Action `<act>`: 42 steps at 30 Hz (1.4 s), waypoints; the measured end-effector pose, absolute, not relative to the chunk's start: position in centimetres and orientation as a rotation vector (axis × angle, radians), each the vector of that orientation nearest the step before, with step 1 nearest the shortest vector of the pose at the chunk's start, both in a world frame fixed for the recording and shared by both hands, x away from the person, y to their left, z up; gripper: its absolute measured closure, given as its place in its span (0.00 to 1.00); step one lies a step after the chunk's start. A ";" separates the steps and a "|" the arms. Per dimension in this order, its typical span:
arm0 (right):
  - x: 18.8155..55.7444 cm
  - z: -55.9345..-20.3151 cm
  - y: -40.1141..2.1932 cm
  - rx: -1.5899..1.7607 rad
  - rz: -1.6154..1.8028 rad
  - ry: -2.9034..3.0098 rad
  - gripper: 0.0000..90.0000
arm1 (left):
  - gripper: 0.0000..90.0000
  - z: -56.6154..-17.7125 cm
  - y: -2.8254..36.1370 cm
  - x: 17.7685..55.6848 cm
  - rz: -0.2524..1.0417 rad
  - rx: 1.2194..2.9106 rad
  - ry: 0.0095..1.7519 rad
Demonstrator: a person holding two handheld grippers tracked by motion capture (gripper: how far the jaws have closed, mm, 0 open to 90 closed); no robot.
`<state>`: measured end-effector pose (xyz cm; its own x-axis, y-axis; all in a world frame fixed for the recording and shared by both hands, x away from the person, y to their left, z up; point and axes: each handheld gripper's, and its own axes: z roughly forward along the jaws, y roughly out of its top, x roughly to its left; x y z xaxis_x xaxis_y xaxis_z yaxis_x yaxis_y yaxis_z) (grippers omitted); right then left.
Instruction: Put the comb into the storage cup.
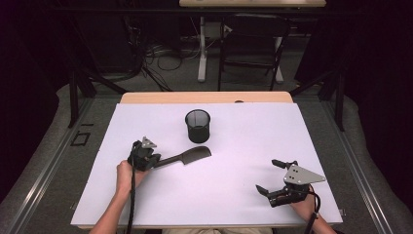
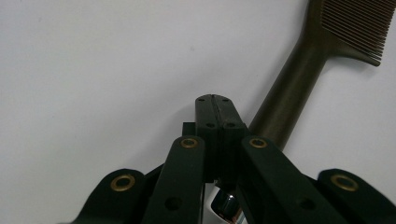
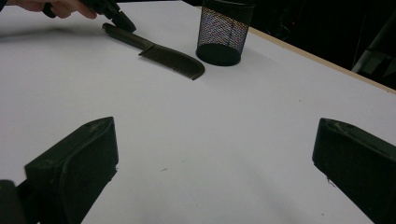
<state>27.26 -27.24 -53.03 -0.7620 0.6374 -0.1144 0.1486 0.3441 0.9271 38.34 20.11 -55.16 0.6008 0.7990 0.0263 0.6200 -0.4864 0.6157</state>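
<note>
The left gripper (image 1: 157, 159) has its jaws pressed together, tips at the handle end of the dark comb (image 1: 187, 157); it seems to sit beside the handle rather than around it. The comb lies flat on the white table (image 1: 243, 146), teeth end just short of the black mesh cup (image 1: 197, 126). Well apart, the right gripper (image 1: 269, 176) rests with jaws wide, nothing between them.

A black mesh cup (image 1: 197, 125) stands upright on the white bench (image 1: 253, 146); beyond the bench's far edge, a chair (image 1: 253, 46).
</note>
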 end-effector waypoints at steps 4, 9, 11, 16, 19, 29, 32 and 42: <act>27.3 -53.0 -27.2 0.683 1.411 2.151 0.00 | 1.00 -55.1 20.1 38.3 0.407 2.271 1.114; 27.3 -53.1 -27.2 0.689 1.411 2.155 0.00 | 1.00 -55.1 20.1 38.3 0.403 2.285 1.104; 27.3 -53.1 -27.2 0.687 1.412 2.153 0.00 | 1.00 -55.0 20.0 38.3 0.402 2.289 1.100; 27.3 -53.0 -27.2 0.687 1.411 2.157 0.00 | 1.00 -55.0 20.1 38.2 0.393 2.289 1.100; 27.3 -53.0 -27.2 0.683 1.409 2.159 0.00 | 1.00 -55.0 20.1 38.2 0.387 2.281 1.105; 27.4 -53.1 -27.1 0.678 1.409 2.168 0.00 | 0.81 -54.0 20.3 37.9 0.430 2.259 1.016; 27.4 -53.1 -27.1 0.683 1.411 2.171 0.00 | 0.68 -53.8 20.4 37.9 0.430 2.239 1.020; 27.4 -53.1 -27.1 0.680 1.410 2.185 0.00 | 0.30 -52.6 21.2 37.8 0.437 2.190 1.000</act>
